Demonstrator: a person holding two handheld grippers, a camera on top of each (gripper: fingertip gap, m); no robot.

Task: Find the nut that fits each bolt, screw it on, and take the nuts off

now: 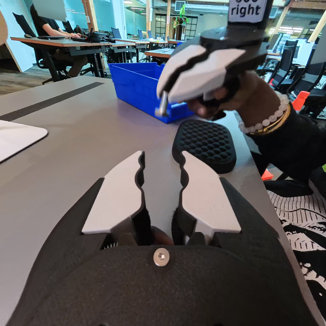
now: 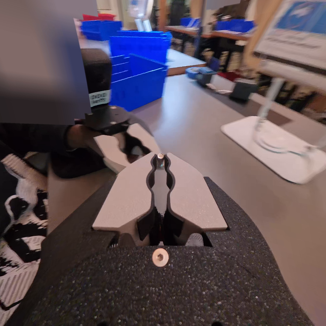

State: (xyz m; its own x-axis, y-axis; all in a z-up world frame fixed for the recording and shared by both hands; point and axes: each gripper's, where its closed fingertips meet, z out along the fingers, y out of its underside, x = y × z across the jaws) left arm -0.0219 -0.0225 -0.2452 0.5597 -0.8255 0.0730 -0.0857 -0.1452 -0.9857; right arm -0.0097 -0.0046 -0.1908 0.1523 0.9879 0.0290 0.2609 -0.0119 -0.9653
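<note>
An open office with rows of desks and black chairs lies behind a smooth grey table (image 1: 84,144), its matte top crossed by a darker strip. A glossy blue plastic bin (image 1: 139,88) with stepped walls stands toward the far side, and a black pad (image 1: 205,144) with a honeycomb texture lies near the table's right edge. A white rounded-corner base plate (image 2: 275,146) carries a clear stand.

The left gripper (image 1: 161,155) hovers low over bare tabletop, its pale flat fingers with wavy black-rubber inner edges parted by a wide gap, nothing between them — open surface ahead and to its left. The right gripper (image 2: 160,156), speckled black body, has its jaws drawn nearly together on a small steel bolt (image 2: 160,161), pinched by its smooth shank at the very tips; in the left wrist view the bolt (image 1: 163,105) hangs head-down in front of the bin. Labels on both handles bear writing.
</note>
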